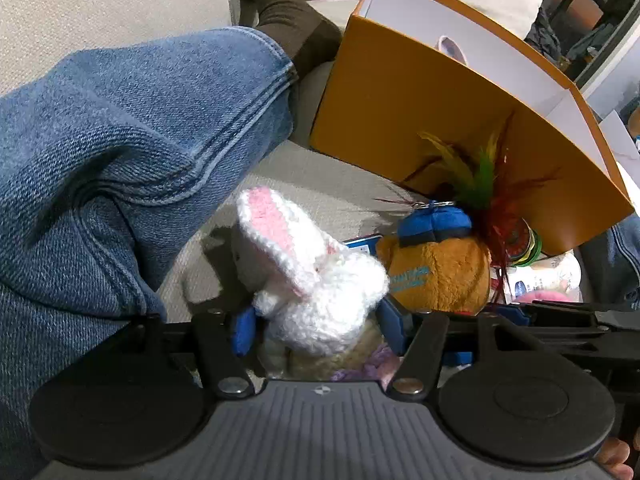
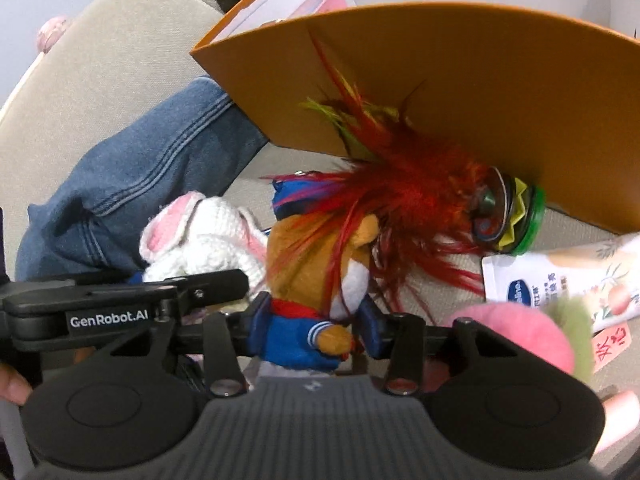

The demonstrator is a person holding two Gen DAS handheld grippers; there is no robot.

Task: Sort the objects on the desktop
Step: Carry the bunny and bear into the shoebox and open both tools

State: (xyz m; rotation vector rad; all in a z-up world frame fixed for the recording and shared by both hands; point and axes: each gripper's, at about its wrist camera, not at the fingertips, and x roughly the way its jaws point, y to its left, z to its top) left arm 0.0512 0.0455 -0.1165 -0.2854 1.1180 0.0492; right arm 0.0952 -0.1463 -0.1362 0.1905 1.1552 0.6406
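Left gripper [image 1: 316, 328]: low centre of the left wrist view, blue pads closed against a white crocheted rabbit [image 1: 316, 280] with pink-lined ears, grasped at its lower body. Rabbit upright, ears leaning toward upper left. Just right of it, touching, an orange plush toy [image 1: 440, 276] with a blue cap, lying on a beige cushion [image 1: 320, 176]. Behind the plush, a feather toy [image 1: 480, 184] of red, green and yellow feathers, resting against the outer wall of an orange box [image 1: 400, 112] with a white inside, filling the upper right. Blue jeans leg [image 1: 120, 152] across the left half; dark sock above it.

Right gripper [image 2: 308, 332]: low centre of the right wrist view, blue pads clamped on the plush toy's blue jacket. Rabbit at left centre, partly behind the black body of the left gripper. Red feathers draped over the plush's head. At right, a white tube [image 2: 560, 276] with a blue label beside the box wall, and a pink fuzzy ball [image 2: 516, 336] at lower right, near the gripper.
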